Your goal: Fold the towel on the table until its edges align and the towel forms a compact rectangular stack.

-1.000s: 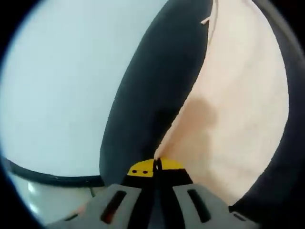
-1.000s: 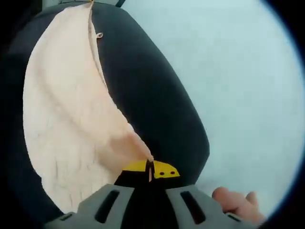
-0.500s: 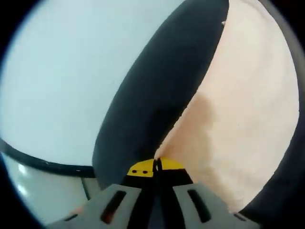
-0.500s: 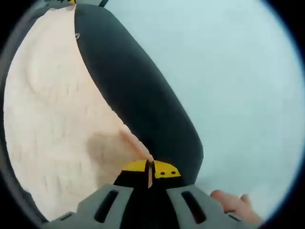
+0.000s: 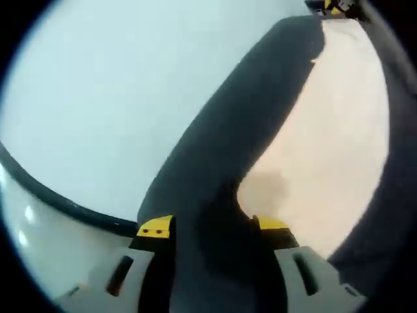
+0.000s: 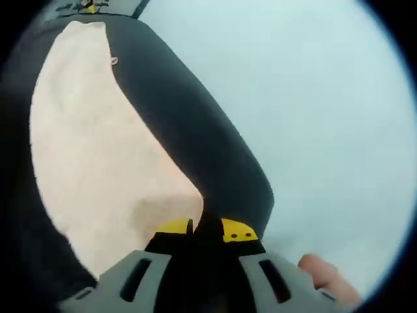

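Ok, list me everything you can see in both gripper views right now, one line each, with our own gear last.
towel: one, pale peach, lying flat on the dark mat; also in the left gripper view.
mat: one, black, under the towel, its edge running out past the towel.
table: one, pale blue-white surface around the mat.
tag: one, small, at the towel's edge, far from the jaws.
left gripper: one, grey with yellow tips, jaws apart over the mat beside the towel's near corner.
right gripper: one, grey with yellow tips, jaws slightly apart at the towel's near corner.
fingers: the person's, beside the right gripper.
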`<action>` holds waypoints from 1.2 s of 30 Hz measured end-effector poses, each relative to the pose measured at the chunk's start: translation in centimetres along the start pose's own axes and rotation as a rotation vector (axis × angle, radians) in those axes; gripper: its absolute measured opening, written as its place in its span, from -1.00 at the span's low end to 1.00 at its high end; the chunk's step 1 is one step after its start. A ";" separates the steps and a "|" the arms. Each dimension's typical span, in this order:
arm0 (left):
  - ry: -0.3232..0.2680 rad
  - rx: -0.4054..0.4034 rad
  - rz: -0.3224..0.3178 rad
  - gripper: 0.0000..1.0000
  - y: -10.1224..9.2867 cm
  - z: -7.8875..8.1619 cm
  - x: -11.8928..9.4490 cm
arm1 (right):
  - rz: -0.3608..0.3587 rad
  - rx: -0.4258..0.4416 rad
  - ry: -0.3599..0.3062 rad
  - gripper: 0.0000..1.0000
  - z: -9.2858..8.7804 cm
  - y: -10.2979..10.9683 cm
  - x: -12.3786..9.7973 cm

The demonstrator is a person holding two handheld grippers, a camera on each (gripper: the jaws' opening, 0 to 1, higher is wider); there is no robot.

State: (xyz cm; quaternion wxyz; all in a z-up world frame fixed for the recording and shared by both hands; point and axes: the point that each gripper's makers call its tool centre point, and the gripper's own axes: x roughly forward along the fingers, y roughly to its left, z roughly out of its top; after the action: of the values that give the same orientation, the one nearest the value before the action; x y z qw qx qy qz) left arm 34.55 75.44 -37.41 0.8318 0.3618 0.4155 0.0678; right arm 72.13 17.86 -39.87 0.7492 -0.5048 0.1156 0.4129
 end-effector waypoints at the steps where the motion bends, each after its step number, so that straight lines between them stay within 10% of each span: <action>1: -0.008 0.036 -0.021 -0.20 -1.2 -0.1 -0.6 | -0.001 -0.008 -0.004 -0.75 0.0 0.2 -0.8; 7: -0.126 0.293 -0.175 -0.30 -8.1 -0.8 -2.8 | 0.078 -0.064 -0.110 -0.77 0.2 3.7 -5.0; 10: -0.126 0.342 -0.141 -0.35 -9.6 -1.4 -2.9 | 0.114 -0.135 -0.107 -0.82 -0.9 6.1 -6.4; 14: -0.047 0.449 -0.069 -0.36 -10.0 -2.5 -2.8 | 0.138 -0.195 -0.096 -0.82 -2.2 7.8 -7.4; 21: -0.080 0.495 -0.030 -0.35 -10.0 -1.9 -1.9 | 0.147 -0.288 -0.097 -0.79 -3.3 8.7 -8.0; 36: -0.046 0.519 -0.072 -0.40 -10.5 -2.6 0.4 | 0.159 -0.518 -0.071 -0.65 -4.8 10.2 -3.6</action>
State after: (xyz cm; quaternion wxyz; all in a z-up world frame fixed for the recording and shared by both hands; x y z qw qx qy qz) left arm 30.94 69.34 -45.61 0.7222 0.5494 0.4127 -0.0789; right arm 63.55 13.55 -46.70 0.5640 -0.6541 0.0190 0.5037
